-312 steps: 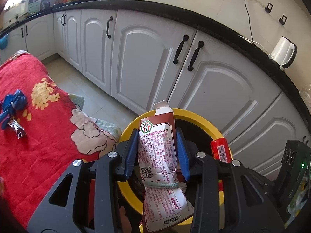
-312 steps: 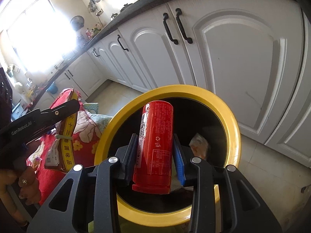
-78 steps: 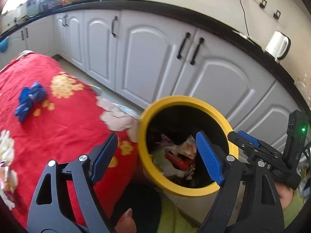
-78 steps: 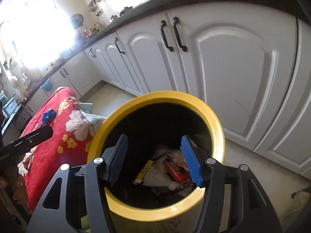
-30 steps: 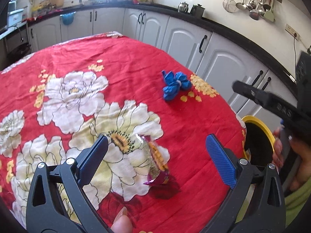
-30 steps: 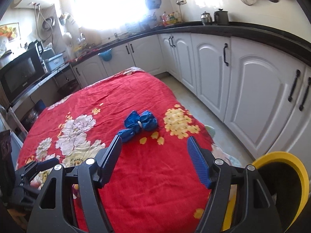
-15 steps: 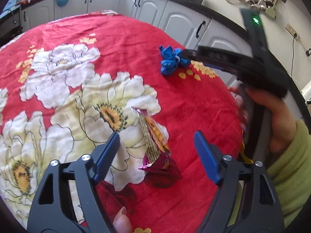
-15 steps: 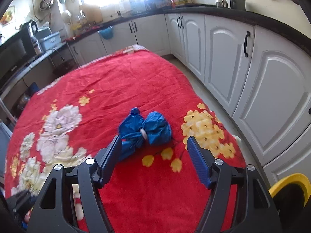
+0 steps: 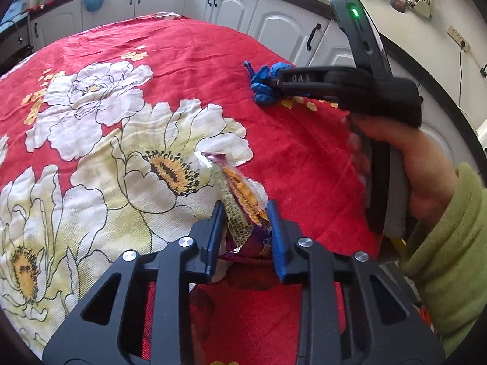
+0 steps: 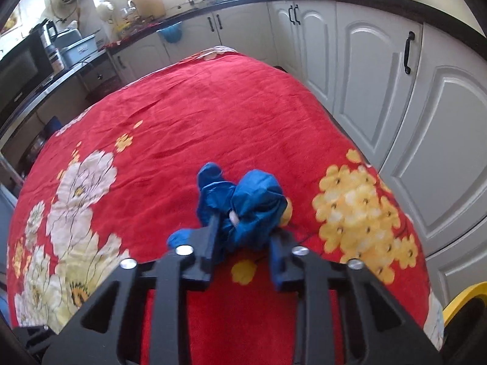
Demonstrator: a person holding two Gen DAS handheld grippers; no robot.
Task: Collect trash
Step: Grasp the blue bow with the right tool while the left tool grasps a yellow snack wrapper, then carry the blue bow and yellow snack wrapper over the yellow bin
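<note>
The left tool (image 9: 245, 213), tilted down at the desk (image 9: 188, 60), is closing on a snack wrapper (image 9: 240, 194) near the desk's near edge. The right tool (image 10: 242, 228), held in a hand (image 9: 408, 164) with a green sleeve (image 9: 450, 243) and angled down, is closing on a blue bag (image 10: 243, 200) near the desk's right edge.

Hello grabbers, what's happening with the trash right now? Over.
Left gripper closing on crinkly purple-orange snack wrapper. Right gripper closing on crumpled blue plastic bundle. Nothing blocking on red flowered cloth.
</note>
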